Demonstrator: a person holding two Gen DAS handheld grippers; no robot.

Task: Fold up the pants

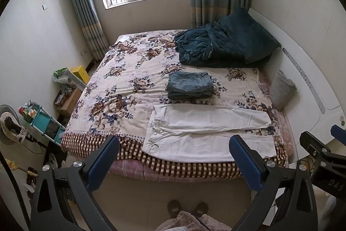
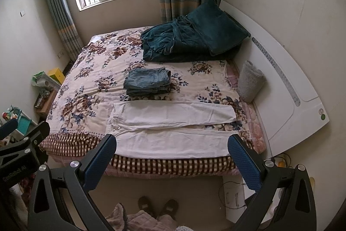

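Note:
White pants (image 1: 207, 133) lie flat and unfolded on the near edge of the floral bed cover, waist to the left, legs to the right; they also show in the right wrist view (image 2: 173, 129). My left gripper (image 1: 174, 145) is open and empty, held above the floor short of the bed edge. My right gripper (image 2: 173, 144) is open and empty, likewise short of the bed. Each gripper shows at the edge of the other's view.
A folded stack of blue jeans (image 1: 190, 84) sits just behind the white pants. A dark green blanket and pillow (image 1: 227, 44) lie at the head of the bed. A grey cushion (image 1: 281, 90) leans by the white headboard (image 1: 307, 70). Clutter and a shelf (image 1: 43, 120) stand left.

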